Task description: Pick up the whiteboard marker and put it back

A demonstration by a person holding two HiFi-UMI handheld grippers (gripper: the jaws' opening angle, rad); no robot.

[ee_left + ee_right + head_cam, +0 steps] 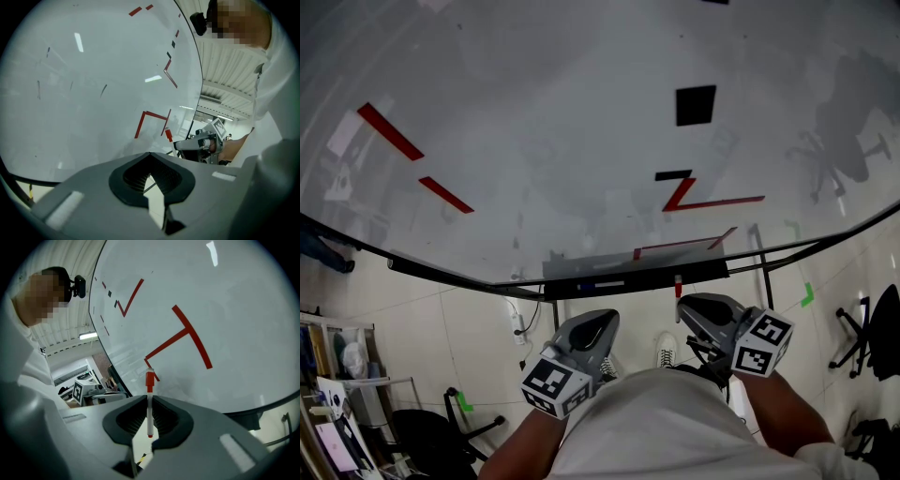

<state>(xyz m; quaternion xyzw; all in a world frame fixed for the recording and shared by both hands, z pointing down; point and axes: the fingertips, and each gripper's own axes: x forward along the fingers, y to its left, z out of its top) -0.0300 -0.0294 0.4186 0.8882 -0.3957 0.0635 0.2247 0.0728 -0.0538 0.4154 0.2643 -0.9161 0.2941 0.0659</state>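
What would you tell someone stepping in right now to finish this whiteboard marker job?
Right gripper: shut on the white whiteboard marker with a red cap. The cap end sticks out past the jaw tips, toward the glossy white whiteboard.
Left gripper: shut, nothing between its jaws, held beside the right one.
Done: the marker is picked up.
Left: set it back, probably on the dark ledge along the board's lower edge, then release.
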